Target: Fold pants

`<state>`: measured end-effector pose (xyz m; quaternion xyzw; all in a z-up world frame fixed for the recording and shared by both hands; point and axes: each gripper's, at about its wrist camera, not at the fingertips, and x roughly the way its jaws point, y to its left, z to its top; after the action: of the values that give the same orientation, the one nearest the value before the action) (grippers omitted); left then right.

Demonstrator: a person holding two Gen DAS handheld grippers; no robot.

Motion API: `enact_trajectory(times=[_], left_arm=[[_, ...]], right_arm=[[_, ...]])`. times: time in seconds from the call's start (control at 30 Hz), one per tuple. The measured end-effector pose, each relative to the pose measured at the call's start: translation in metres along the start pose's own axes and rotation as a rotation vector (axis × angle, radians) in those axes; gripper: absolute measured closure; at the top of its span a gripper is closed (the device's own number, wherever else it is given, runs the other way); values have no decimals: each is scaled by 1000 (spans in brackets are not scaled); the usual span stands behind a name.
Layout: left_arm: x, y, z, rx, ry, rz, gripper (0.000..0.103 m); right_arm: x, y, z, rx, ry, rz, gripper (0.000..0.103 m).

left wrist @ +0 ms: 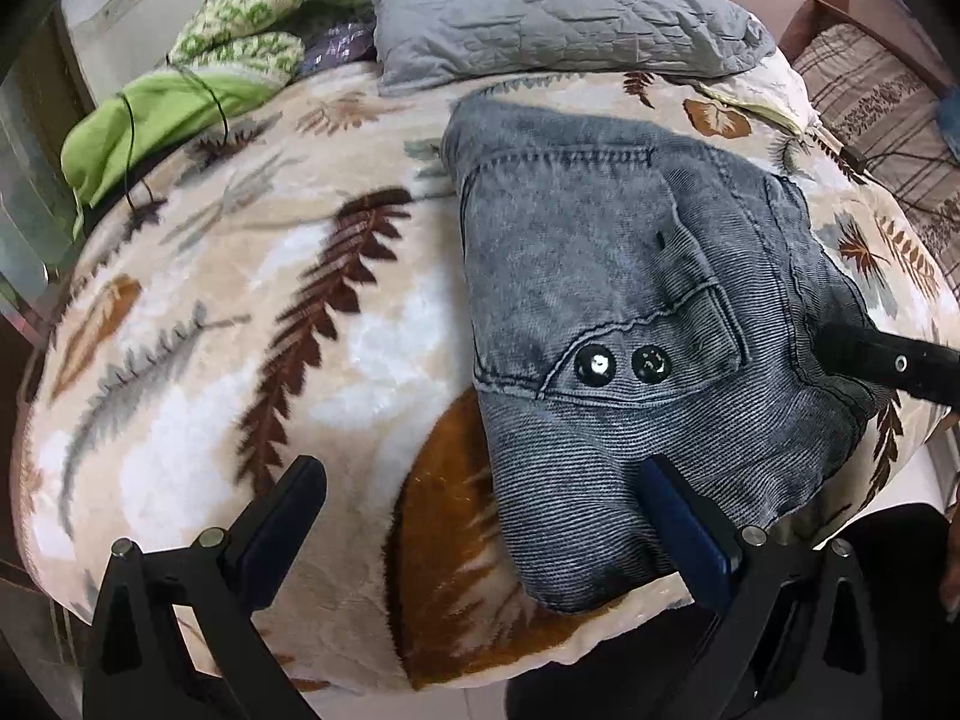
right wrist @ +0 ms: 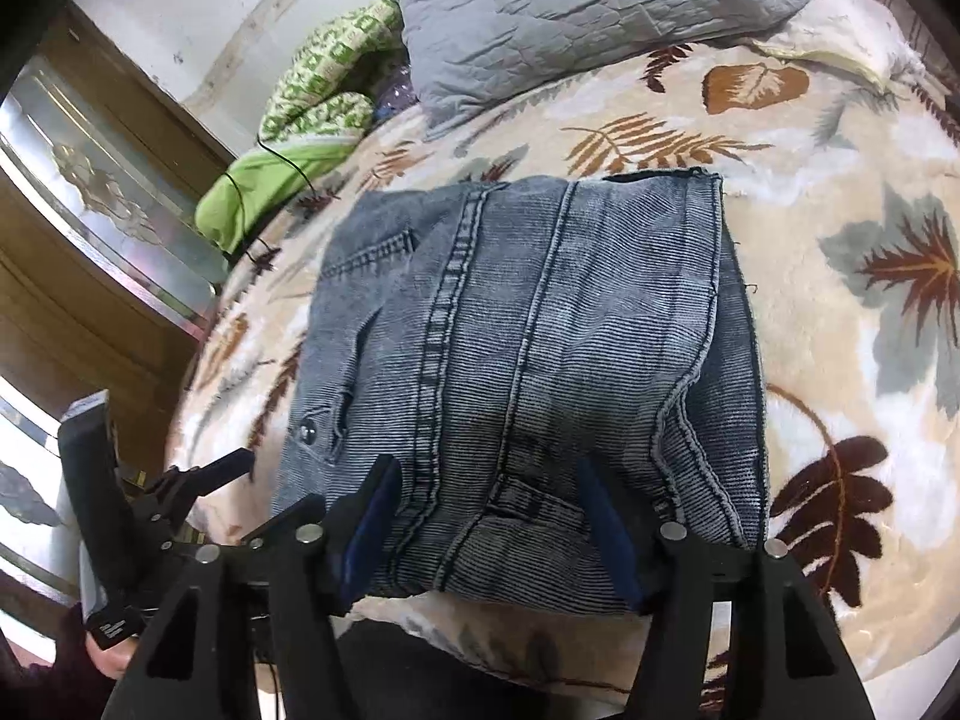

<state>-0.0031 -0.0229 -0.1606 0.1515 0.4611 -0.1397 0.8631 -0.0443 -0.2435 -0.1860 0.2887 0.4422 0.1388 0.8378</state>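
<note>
The grey-blue denim pants lie folded into a compact block on the leaf-print blanket; two dark snap buttons show on top. They also fill the middle of the right wrist view. My left gripper is open and empty, its right finger over the fold's near left corner. My right gripper is open above the near edge of the fold, with cloth showing between the fingers and not pinched. One right finger reaches in at the fold's right edge in the left wrist view.
A grey quilted pillow lies at the head of the bed. Green and patterned cloths with a thin black cable lie at the back left. A wooden cabinet with glass stands left of the bed. The blanket's near edge drops off.
</note>
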Motion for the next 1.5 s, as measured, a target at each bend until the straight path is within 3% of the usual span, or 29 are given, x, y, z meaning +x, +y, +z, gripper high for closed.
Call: enact_trajectory(times=[0.23, 0.33, 0.43, 0.63, 0.77, 0.93, 1.2, 1.5], left_arm=[[-26, 2, 12, 49, -64, 40, 0], [-34, 16, 20, 9, -84, 9, 0], [-33, 36, 29, -58, -70, -30, 0], [0, 61, 35, -136, 52, -74, 0], [13, 67, 38, -200, 81, -170, 0], [23, 54, 45, -176, 70, -194, 0], [41, 23, 53, -112, 87, -310, 0], [44, 15, 54, -79, 64, -280, 0]], right_arm=[[-28, 1, 7, -27, -70, -16, 38], [-49, -12, 16, 18, -137, 0, 34], [-60, -27, 21, 50, -163, -41, 32], [-56, -66, 24, 169, -133, -24, 32], [-40, -83, 28, 204, -91, -26, 32], [-18, -96, 31, 244, -44, 44, 32], [7, -92, 40, 253, -23, 161, 25], [18, -85, 43, 231, 7, 230, 24]])
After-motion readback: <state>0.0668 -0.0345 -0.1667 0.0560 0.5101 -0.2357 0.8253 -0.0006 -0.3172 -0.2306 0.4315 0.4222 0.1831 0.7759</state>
